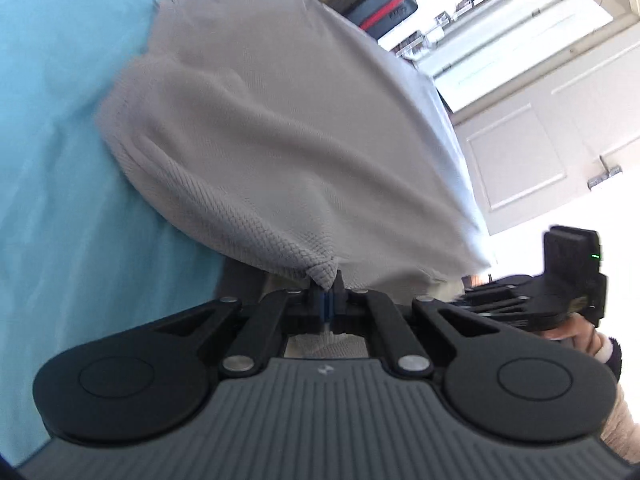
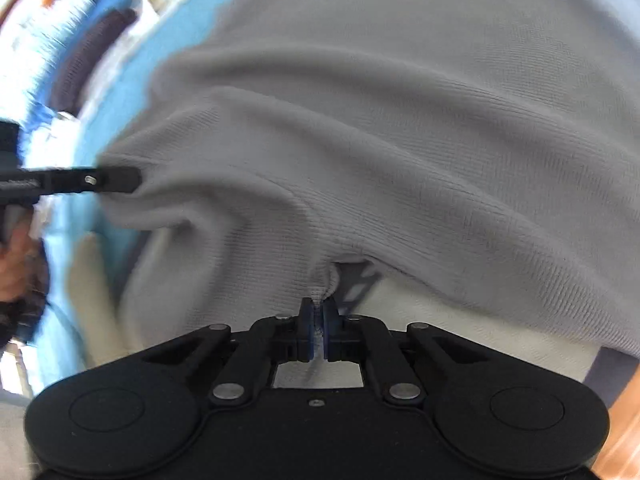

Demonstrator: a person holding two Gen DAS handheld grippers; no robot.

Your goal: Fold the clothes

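- While both views were smeared by motion, the main subject stayed readable: a grey knitted garment (image 1: 280,128), probably a sweater, hung in the air between the two hand-held grippers above a blue sheet (image 1: 60,160).
- The left gripper (image 1: 326,300) had its blue-padded jaws pressed together on a pinched corner of the knit, which bunched into a small point just above them.
- The right gripper (image 2: 318,332) was likewise clamped on a fold of the same fabric, a little cloth showing between its pads.
- Each gripper also appeared side-on in the other's view, at the garment's edge, so the two grips seemed set apart along one hem or side.
- That spacing looked meant to spread the cloth, letting its weight pull it into a sheet; long drooping creases ran between the grips.
- Part of the garment's far edge seemed to touch or trail over the blue sheet, though blur left this uncertain.
- A hand (image 1: 576,332) with a pale sleeve held the right gripper's handle.
- A white panelled door (image 1: 532,148) and a dark case with a red stripe (image 1: 380,8) sat in the background.
- Judging by the lifted, unflattened cloth, no neat fold was visible; it could have been on its way to being laid out or being carried over into a fold.
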